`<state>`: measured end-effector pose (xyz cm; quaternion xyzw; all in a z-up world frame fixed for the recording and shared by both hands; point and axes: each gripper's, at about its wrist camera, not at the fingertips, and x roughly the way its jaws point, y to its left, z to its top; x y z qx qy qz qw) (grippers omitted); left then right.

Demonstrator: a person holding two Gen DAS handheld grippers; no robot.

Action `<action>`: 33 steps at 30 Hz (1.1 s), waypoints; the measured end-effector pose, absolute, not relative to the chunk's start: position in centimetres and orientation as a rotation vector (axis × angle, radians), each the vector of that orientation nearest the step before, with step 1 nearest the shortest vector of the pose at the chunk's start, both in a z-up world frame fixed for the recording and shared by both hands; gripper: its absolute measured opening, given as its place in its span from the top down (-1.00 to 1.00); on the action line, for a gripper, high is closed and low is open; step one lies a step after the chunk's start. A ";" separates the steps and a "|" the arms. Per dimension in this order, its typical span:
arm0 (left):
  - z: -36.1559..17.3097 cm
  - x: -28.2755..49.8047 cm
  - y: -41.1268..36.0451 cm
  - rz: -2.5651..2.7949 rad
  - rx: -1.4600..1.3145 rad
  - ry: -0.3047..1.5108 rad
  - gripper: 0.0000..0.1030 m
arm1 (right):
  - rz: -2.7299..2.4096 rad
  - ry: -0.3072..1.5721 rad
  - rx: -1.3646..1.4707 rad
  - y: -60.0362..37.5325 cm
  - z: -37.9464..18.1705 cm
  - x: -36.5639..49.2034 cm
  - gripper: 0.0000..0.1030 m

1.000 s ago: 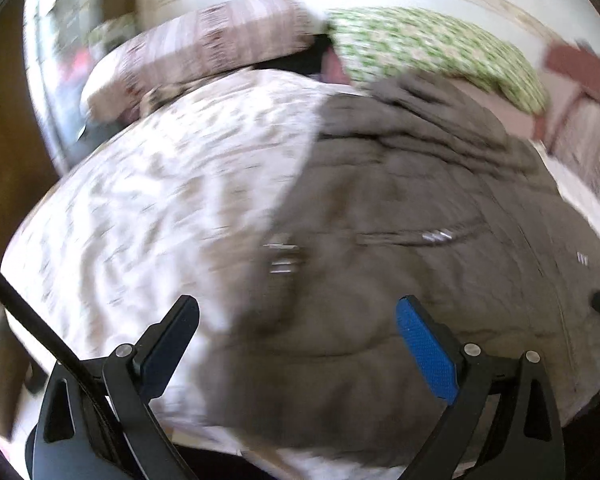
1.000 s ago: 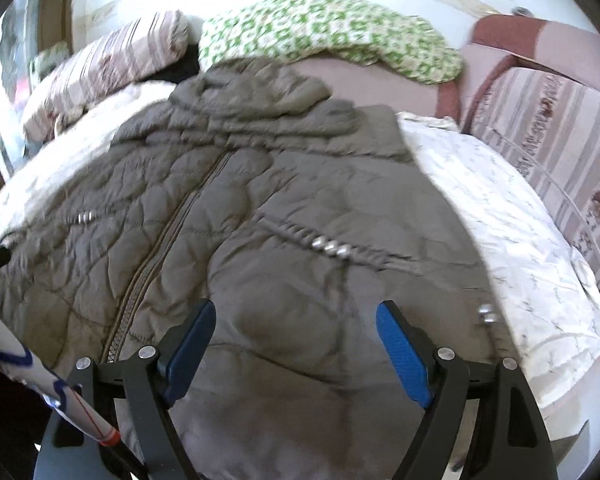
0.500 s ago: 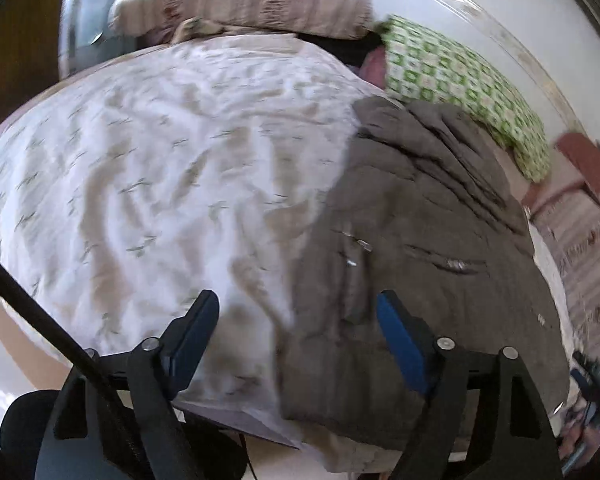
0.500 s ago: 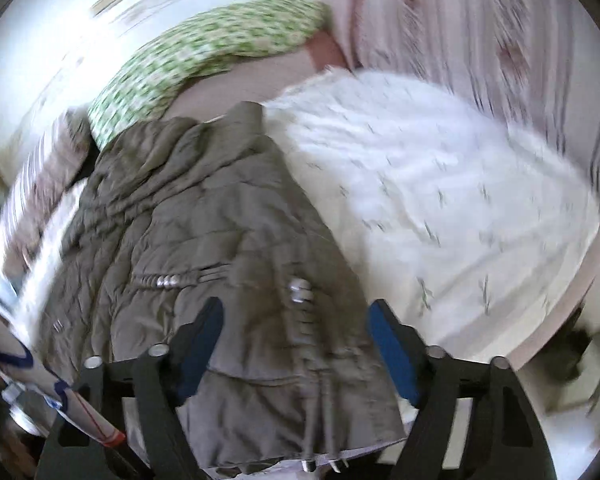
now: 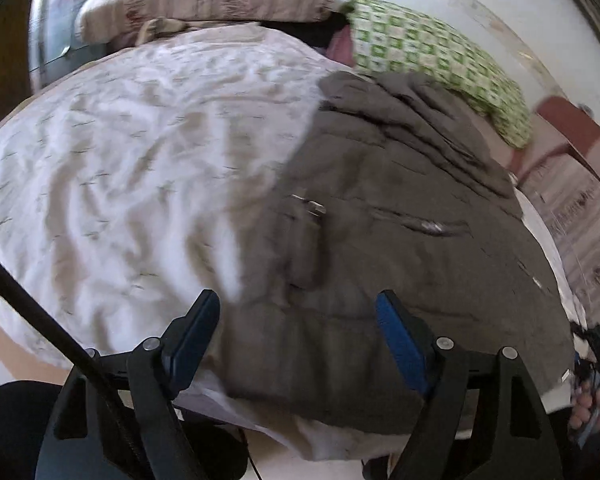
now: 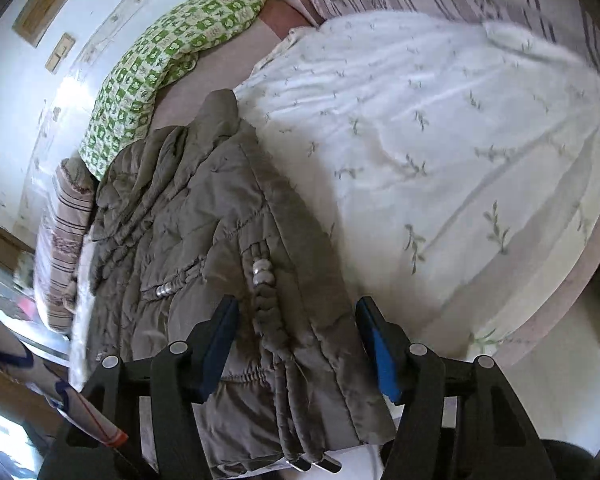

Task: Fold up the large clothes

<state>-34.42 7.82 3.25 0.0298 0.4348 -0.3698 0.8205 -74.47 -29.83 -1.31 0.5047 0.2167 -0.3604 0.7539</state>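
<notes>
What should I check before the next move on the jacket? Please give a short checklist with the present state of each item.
1. Left gripper jaws open and holding nothing: ok.
2. Right gripper jaws open and holding nothing: ok.
3. Jacket lies on the bed sheet, with its hem near the bed edge: ok.
4. Jacket lies flat, without bunching: not ok, its right edge is gathered in ridges.
5. Green pillow is clear of the jacket: cannot tell, the hood reaches close to it.
6. Drawstring ends are tucked in: not ok, they hang at the hem.
</notes>
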 end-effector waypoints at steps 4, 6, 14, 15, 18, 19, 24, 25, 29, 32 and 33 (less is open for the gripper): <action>3.0 -35.6 7.2 -0.796 0.098 0.915 -0.55 | -0.753 0.468 1.107 -29.2 -1.5 -74.5 -0.13; 2.9 -35.8 7.1 -0.793 0.094 0.919 -0.55 | -0.738 0.461 1.121 -28.7 -1.6 -74.7 -0.12; 3.2 -36.7 7.1 -0.799 0.085 0.876 -0.55 | -0.619 0.426 1.085 -25.1 -1.1 -73.6 -0.06; 3.3 -36.8 7.0 -0.801 0.088 0.869 -0.55 | -0.611 0.438 1.032 -24.8 -0.5 -72.9 -0.06; 3.1 -36.8 6.6 -0.796 0.111 0.869 -0.55 | -0.645 0.446 1.016 -24.7 -0.6 -72.6 -0.06; 3.0 -36.7 6.4 -0.793 0.117 0.875 -0.55 | -0.670 0.448 1.036 -25.0 -1.0 -72.7 -0.06; 2.5 -36.1 6.6 -0.775 0.110 0.906 -0.59 | -0.676 0.435 1.137 -25.8 -2.4 -73.0 -0.07; 2.4 -36.0 6.7 -0.770 0.103 0.910 -0.59 | -0.684 0.426 1.139 -25.8 -2.4 -73.2 -0.09; 2.1 -35.9 6.9 -0.775 0.080 0.934 -0.59 | -0.693 0.408 1.170 -25.9 -2.8 -73.6 -0.12; 2.3 -36.6 6.3 -0.802 0.114 0.916 -0.59 | -0.615 0.429 1.151 -25.2 -2.5 -72.2 0.31; 2.5 -36.9 6.1 -0.811 0.125 0.898 -0.51 | -0.580 0.428 1.123 -24.8 -2.1 -71.6 0.40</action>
